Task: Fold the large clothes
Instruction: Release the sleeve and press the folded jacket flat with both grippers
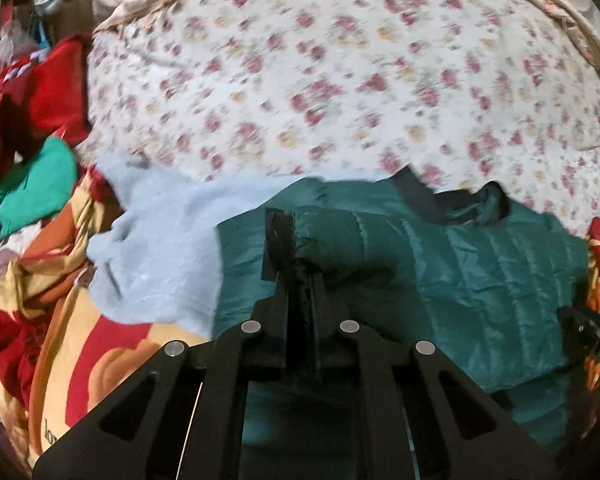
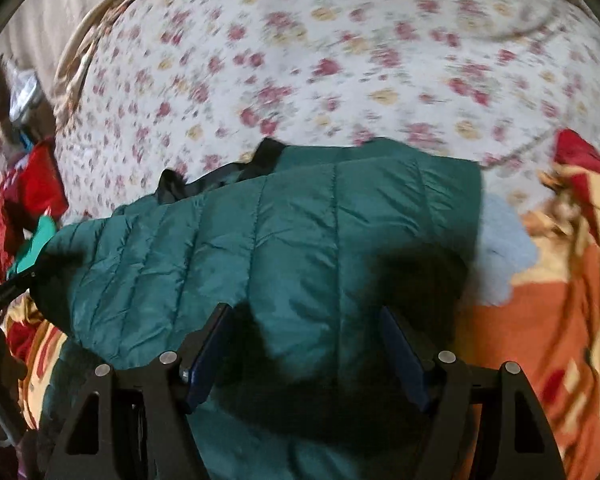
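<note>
A dark green quilted jacket (image 1: 480,276) lies spread on a bed with a floral sheet (image 1: 340,80), partly over a pale blue garment (image 1: 160,240). The left gripper (image 1: 298,276) has its jaws pressed together, pinching a black-edged fold of the jacket and holding it raised above the rest. The right gripper (image 2: 306,344) is held over the jacket's near edge with its jaws spread wide, the blue pads (image 2: 208,356) apart over the fabric. A red and orange blanket (image 2: 540,340) lies crumpled beside the jacket, and red and green clothes (image 1: 40,120) are piled to the left.
</note>
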Demonstrator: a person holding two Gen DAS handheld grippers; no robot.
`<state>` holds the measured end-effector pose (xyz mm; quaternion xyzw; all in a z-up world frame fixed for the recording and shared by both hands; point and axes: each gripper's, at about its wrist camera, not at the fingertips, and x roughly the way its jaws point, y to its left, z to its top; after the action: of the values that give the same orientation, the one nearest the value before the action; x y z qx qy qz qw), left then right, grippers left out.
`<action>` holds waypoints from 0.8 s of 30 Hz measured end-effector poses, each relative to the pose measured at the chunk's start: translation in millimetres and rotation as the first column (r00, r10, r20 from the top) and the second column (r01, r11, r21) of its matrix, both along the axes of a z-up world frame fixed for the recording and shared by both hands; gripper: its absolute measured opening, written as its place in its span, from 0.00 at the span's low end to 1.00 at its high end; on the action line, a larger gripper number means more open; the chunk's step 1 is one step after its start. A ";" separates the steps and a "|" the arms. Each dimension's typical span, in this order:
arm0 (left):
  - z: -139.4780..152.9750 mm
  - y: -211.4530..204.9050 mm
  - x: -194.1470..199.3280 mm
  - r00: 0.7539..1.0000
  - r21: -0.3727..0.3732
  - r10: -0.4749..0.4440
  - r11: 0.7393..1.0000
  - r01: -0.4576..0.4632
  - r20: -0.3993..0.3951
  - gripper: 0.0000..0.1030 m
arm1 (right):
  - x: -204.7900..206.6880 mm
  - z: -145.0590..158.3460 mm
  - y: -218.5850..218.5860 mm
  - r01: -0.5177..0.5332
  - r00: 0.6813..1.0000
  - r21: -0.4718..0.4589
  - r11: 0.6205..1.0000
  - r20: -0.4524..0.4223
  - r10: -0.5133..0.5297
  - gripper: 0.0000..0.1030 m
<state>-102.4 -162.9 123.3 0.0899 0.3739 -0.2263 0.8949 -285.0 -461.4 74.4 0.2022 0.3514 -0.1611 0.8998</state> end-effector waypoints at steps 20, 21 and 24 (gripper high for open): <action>10.7 17.9 -13.9 1.000 -0.108 -0.016 0.994 0.014 -0.018 0.79 | 8.8 34.6 64.8 -0.122 0.992 -0.129 0.984 -0.050 0.116 0.74; 6.8 14.7 -15.6 1.000 -0.086 -0.017 0.996 0.016 -0.013 0.79 | 12.7 33.5 69.3 -0.132 0.991 -0.133 0.982 -0.054 0.126 0.74; -12.9 3.0 -21.6 1.000 -0.010 -0.002 1.000 0.002 0.005 0.79 | 28.6 23.6 80.0 -0.142 0.988 -0.167 0.976 -0.083 0.129 0.74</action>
<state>-124.0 -160.0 110.4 0.0864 0.3705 -0.2286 0.8961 -256.5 -381.4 97.9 0.0934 0.3811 -0.1362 0.9096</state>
